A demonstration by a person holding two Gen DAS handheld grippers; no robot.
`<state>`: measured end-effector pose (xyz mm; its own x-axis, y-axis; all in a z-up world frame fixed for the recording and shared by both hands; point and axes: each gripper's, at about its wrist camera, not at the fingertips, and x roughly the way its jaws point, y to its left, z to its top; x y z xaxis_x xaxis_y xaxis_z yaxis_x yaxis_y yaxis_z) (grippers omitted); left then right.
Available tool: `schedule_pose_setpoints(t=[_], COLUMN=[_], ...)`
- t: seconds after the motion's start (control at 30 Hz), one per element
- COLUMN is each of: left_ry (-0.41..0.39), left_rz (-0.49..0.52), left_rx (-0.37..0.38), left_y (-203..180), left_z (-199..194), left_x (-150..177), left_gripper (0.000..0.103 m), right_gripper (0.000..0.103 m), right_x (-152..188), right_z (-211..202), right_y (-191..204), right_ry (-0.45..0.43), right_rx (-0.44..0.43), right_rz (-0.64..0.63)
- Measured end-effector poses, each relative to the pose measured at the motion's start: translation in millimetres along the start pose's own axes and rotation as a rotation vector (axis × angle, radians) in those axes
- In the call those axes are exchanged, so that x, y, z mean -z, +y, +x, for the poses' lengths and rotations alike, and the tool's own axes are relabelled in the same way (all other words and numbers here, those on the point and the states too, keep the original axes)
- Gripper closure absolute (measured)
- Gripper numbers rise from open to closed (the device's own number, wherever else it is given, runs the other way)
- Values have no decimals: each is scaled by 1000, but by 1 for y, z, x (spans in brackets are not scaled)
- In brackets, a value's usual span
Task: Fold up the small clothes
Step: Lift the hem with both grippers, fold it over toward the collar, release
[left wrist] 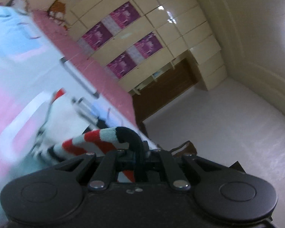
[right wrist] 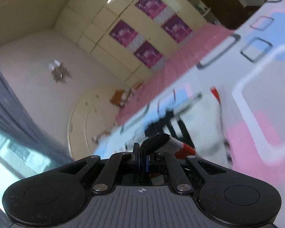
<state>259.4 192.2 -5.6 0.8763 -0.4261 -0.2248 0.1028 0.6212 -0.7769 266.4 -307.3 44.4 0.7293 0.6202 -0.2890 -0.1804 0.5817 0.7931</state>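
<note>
A small knitted garment with red, pale grey and black stripes [left wrist: 96, 140] hangs between my two grippers. My left gripper [left wrist: 139, 154] is shut on its black edge. My right gripper [right wrist: 143, 158] is shut on the black edge at the other end [right wrist: 161, 141]. Both views are tilted and blurred. A white piece of clothing with red trim [right wrist: 203, 117] lies on the patterned bed sheet [right wrist: 256, 133] beyond the fingers; it also shows in the left wrist view [left wrist: 64, 117].
The sheet [left wrist: 19, 57] is white with pink and blue blocks, over a pink mattress edge [left wrist: 96, 72]. A cream wardrobe with purple panels [left wrist: 134, 38] stands behind. A pale floor [left wrist: 228, 123] and a brown door [left wrist: 161, 87] are to the right.
</note>
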Motion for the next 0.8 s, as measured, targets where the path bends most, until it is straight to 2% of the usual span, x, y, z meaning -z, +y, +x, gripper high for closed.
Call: schedule_pose_setpoints(t=[0.13,0.2,0.33,0.4,0.57,0.63,0.67,0.7,0.73,0.77,0.8], left_ry=[34,89,212,227,259,238,226,205,180,171,174], left_rz=[33,29,-69,-98,-89,-67,-67,-70,-60,-44,-28], left_rx=[-18,-83,-198,-194,-182,-130,-110,-97,-86,-81,-79], left_y=[11,31,91,109,128,131,133,134,134,132,131], left_z=[56,89,139,150,184,194,199,200,201,202,202], left_x=[-35,-42,-41,-45,-53,-56,-59,-61,-63,-67,-72], left_gripper=[97,97,98,97,95,66,37,17,10,7,7], right_gripper=[98,98,98,98,98,98,90,76,33,25,25], right_x=[-41,-51,-53,-52,-66,-69,-71,-75,-78,-79,-82], right_z=[48,78,142,166,200,216,222,223,220,214,210], right_y=[0,-13,-58,-77,-108,-123,-128,-131,-131,-129,-129], right_ry=[-16,9,95,124,132,137,132,118,64,12,-17], right_rx=[31,76,156,185,185,157,160,189,222,222,225], right_rz=[26,44,114,142,231,271,285,289,270,244,225])
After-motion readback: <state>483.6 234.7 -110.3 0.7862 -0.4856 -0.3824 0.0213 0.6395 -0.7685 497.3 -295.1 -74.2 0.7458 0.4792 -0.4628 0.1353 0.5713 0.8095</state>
